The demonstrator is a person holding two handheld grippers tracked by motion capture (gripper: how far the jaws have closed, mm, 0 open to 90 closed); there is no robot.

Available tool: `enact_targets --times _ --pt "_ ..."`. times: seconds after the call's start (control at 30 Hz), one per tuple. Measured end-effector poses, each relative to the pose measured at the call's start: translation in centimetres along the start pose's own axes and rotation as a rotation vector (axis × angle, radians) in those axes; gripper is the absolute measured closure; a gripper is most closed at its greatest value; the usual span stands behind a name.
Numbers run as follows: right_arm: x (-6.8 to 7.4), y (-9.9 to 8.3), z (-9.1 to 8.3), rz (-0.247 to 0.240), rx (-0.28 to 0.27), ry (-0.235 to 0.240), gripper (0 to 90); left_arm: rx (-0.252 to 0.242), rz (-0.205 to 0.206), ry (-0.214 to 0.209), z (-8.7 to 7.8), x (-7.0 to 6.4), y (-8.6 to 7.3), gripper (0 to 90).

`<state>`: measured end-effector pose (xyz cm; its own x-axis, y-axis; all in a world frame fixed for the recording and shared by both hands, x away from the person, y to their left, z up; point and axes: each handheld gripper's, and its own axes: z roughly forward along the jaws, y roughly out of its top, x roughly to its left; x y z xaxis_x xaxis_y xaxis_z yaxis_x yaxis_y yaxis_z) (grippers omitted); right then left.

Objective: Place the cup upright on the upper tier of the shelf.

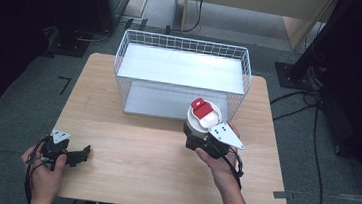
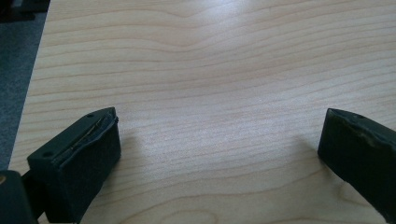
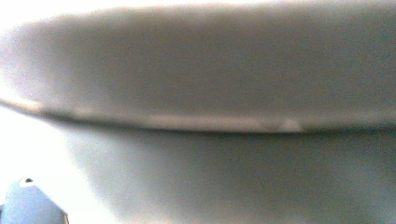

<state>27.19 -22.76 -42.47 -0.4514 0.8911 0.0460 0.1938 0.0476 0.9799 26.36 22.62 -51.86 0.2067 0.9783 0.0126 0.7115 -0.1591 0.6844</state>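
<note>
One container [image 1: 203, 118], white with a red lid, sits clamped in the right gripper [image 1: 200, 140], just short of the wire basket [image 1: 183, 57] ahead; placing remains. Left gripper [image 1: 79, 155] rests wide open, empty.

1. Setting: lab or test room, not a home.
2. Evidence: lone wooden table [image 1: 128, 162] on grey carpet [image 1: 12, 116]; black stand bases [image 1: 69, 46] upper left; loose cables [image 1: 299, 101] at right.

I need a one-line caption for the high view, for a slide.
Right gripper holds a white container with a red lid before the wire basket; left gripper rests open on the table.
</note>
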Motion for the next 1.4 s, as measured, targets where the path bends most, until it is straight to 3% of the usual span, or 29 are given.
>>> enact_targets --times 0.5,0.8,1.1,1.4 --pt "0.1 5.2 1.9 -0.016 -0.105 -0.020 11.8 0.000 0.000 0.000 0.0 0.0 0.0 0.0" --pt "0.1 9.0 3.0 -0.056 -0.154 -0.034 11.8 -0.001 0.000 0.000 0.0 0.0 0.0 0.0" --pt "-0.2 11.3 4.5 -0.041 -0.171 -0.030 11.8 0.000 0.001 0.000 0.0 0.0 0.0 0.0" --pt "-0.8 12.6 7.8 -0.062 -0.138 -0.067 11.8 0.000 0.001 0.000 0.0 0.0 0.0 0.0"
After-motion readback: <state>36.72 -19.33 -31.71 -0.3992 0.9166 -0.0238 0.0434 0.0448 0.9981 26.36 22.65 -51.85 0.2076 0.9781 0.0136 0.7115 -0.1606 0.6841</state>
